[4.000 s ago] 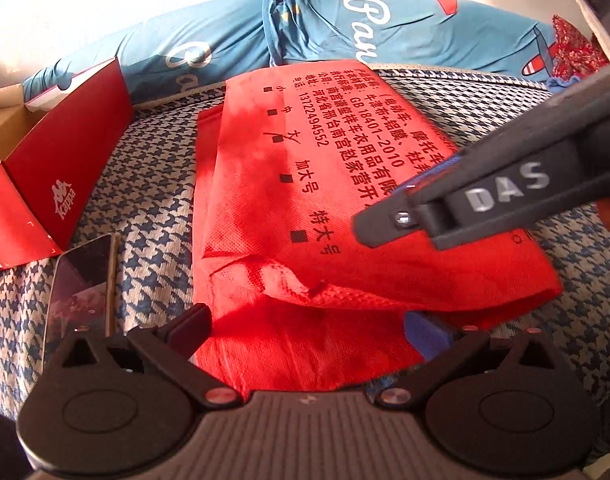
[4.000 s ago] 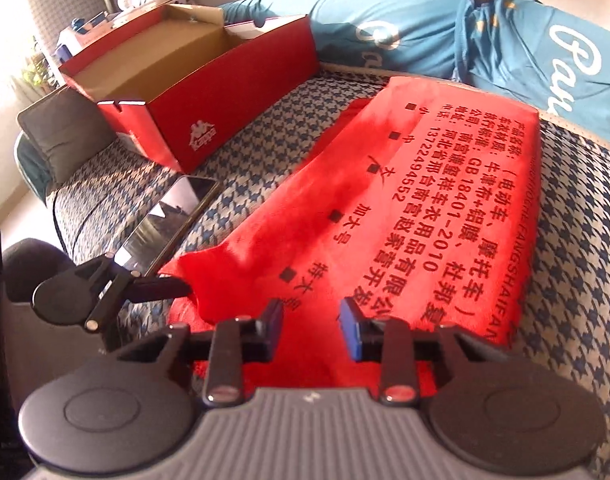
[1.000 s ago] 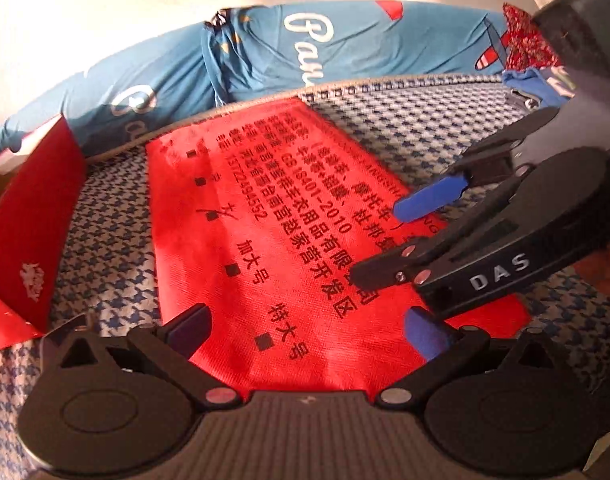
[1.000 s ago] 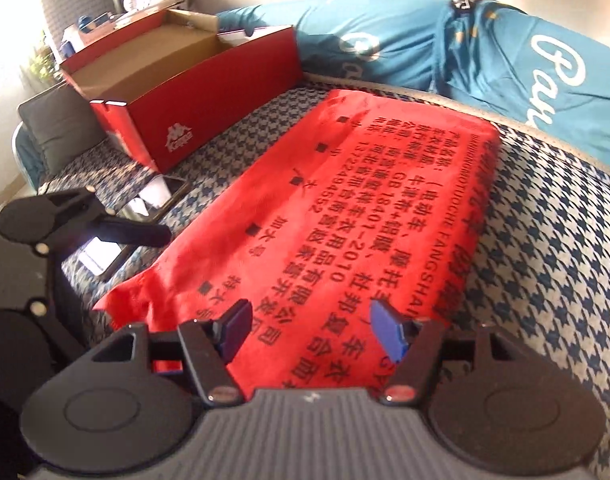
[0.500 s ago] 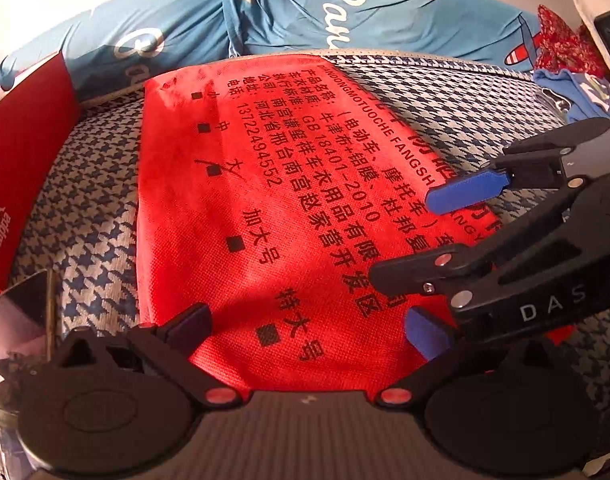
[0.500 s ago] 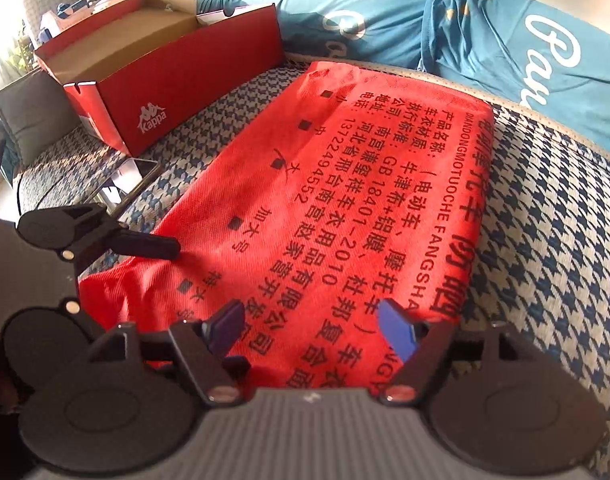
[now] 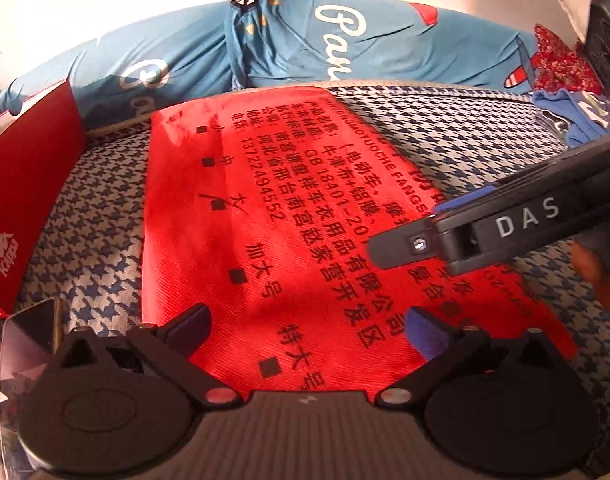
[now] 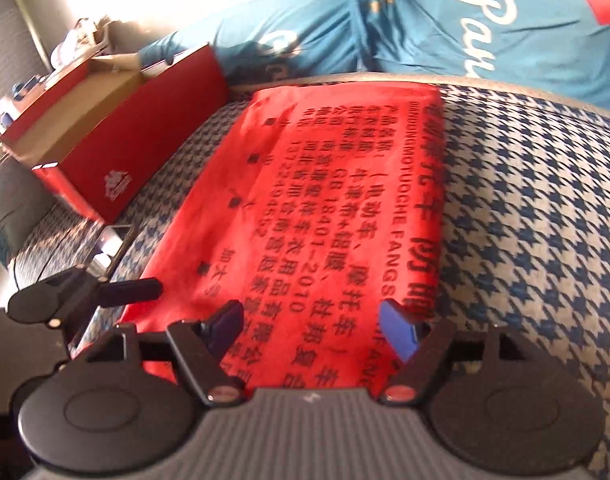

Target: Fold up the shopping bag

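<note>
Red shopping bag (image 7: 265, 240), flat on checked cushion (image 8: 525, 220); left tongs (image 7: 307, 326) and right tongs (image 8: 313, 326) both gaping, empty, right's jaws just widened; advice: pinch near edge squarely, lift evenly.

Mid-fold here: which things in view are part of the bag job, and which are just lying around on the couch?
Part of the job:
red shopping bag, flat on the houndstooth cushion
left tool, open
right tool, open

Just lying about:
red Kappa shoebox
phone
blue printed pillows
</note>
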{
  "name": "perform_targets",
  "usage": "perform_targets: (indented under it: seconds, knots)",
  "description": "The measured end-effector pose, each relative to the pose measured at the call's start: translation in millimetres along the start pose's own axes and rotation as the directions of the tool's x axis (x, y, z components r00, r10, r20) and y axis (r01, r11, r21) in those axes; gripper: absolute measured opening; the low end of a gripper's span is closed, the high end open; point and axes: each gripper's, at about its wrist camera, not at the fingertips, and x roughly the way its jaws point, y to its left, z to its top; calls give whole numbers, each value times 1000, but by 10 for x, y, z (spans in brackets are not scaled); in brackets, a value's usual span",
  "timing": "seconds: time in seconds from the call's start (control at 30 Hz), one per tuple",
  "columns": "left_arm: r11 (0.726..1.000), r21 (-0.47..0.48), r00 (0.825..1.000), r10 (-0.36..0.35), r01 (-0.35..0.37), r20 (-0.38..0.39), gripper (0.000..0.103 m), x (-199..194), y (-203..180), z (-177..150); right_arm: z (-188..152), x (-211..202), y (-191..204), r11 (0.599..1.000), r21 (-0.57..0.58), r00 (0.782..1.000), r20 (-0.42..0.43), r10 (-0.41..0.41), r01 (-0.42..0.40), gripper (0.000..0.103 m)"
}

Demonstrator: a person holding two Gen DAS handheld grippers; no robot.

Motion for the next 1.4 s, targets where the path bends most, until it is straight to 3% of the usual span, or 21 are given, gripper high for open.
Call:
perform_targets:
  seconds: [0.33,0.43,0.7,0.9,1.17,1.4]
  knots:
    - [1000,-6,1000,1,-1,-25,103,68,15,-20,-102,124,167,994,-97,998,-12,-54,52,83]
    - [1000,-4,1000,4,-4,-24,103,62,4,-25,-124,160,216,991,-118,998,-3,-62,61,90]
    - [999,-42,1000,6,-7,-17,103,48,53,-10,-71,133,55,999,13,999,7,-33,33,91]
    - [999,-32,1000,17,-18,-21,103,67,52,-26,-115,185,178,993,-81,997,1,-80,80,92]
    - [999,-35,1000,12,-13,-19,103,63,73,-26,-132,217,185,994,-74,997,22,-77,79,103]
    - [997,-58,999,51,-52,-19,103,94,143,-27,-71,197,59,996,-6,996,13,-94,94,100]
